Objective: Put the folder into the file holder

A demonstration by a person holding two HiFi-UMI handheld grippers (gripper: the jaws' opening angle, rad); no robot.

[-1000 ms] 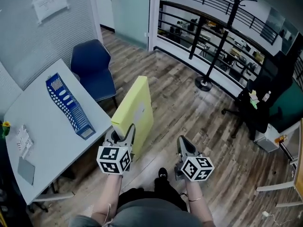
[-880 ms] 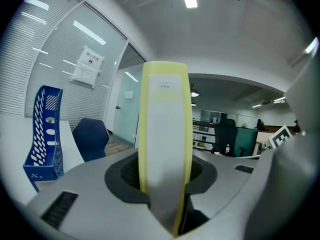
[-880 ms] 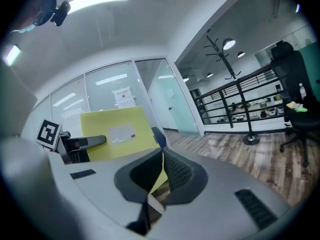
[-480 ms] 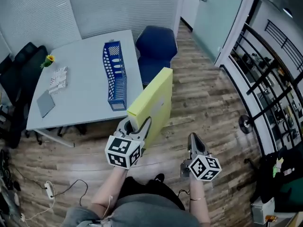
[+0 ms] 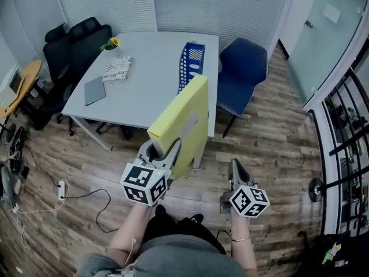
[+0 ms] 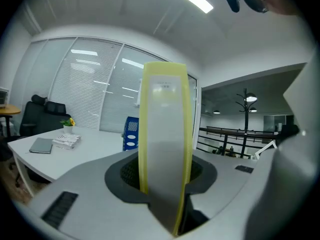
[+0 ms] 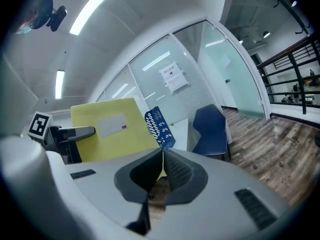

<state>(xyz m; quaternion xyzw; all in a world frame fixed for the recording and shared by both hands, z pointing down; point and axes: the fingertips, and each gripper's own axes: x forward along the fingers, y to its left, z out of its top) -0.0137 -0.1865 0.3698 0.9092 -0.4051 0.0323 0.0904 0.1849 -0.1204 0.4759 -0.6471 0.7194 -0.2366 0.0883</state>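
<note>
A thick yellow folder [image 5: 183, 120] stands on edge, tilted away from me, with my left gripper [image 5: 163, 150] shut on its near lower end. In the left gripper view its pale spine [image 6: 164, 134] fills the gap between the jaws. The blue perforated file holder [image 5: 191, 66] stands on the white table [image 5: 147, 79] beyond the folder's far end and also shows low beside the folder [image 6: 131, 133]. My right gripper [image 5: 234, 166] hangs to the right of the folder, shut and holding nothing. From the right gripper view, the folder [image 7: 112, 129] and file holder [image 7: 159, 126] lie ahead on the left.
A blue chair [image 5: 243, 74] stands at the table's right end. Black office chairs [image 5: 66, 51] sit at the left. A flower [image 5: 112, 42], booklets [image 5: 118, 68] and a grey notebook [image 5: 94, 90] lie on the table's left half. Cables and a power strip [image 5: 60, 184] trail over the wooden floor.
The view has swung round so the table and file holder have come from the left to straight ahead. The folder stays in my left gripper; the right gripper stays shut beside it.
</note>
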